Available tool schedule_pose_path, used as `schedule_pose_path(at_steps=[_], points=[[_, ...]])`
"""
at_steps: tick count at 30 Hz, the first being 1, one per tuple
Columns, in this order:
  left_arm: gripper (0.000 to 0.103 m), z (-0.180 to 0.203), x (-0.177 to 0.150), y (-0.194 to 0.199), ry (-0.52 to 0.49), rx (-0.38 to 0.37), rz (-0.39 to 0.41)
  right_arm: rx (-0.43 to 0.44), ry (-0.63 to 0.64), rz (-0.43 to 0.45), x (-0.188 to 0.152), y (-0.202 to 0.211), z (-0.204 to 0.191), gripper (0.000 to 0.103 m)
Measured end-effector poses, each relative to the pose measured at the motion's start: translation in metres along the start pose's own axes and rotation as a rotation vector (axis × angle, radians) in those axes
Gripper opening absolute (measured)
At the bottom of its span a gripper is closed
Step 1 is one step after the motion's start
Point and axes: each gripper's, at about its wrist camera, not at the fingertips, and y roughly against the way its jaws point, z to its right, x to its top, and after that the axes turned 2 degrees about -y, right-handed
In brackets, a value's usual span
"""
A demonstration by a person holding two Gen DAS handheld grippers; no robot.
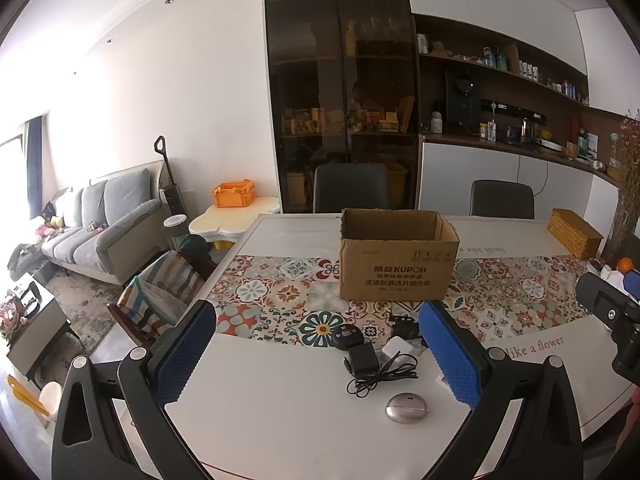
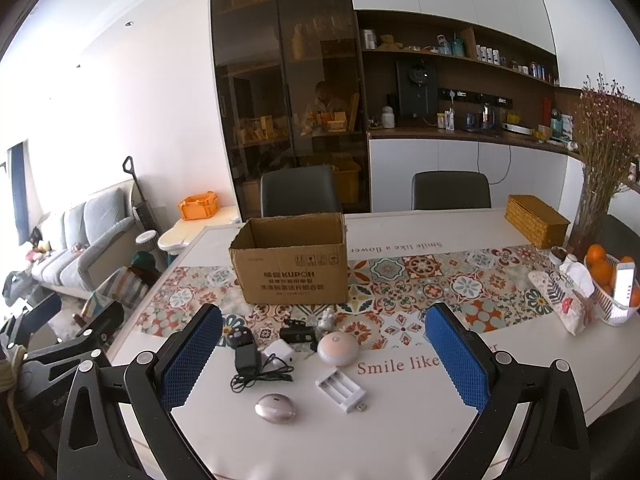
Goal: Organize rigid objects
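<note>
Right tool [image 2: 324, 364], pads wide apart and empty, above the near counter [image 2: 400, 440]; white battery charger [image 2: 340, 389] directly ahead between them, long axis diagonal; open cardboard box [image 2: 292, 264] farther off.

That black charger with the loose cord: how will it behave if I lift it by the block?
The black charger block looks rigid, so probably an easy grip. Its cord lies in loose loops, so it will likely dangle and drag, perhaps snagging the white plug it touches.
</note>
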Motion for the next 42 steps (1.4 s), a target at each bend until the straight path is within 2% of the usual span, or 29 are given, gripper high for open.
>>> schedule_pose_path(at_steps=[11, 42], points=[[0.103, 0.0006, 0.0006, 0.0057, -0.008, -0.001, 0.029, -0.001, -0.01, -0.007, -0.0013, -0.0016, 0.0004, 0.102], [0.103, 0.0015, 0.0024, 0.0021, -0.011, -0.017, 0.015, 0.001, -0.01, -0.016, -0.0018, -0.0045, 0.0028, 0.102]])
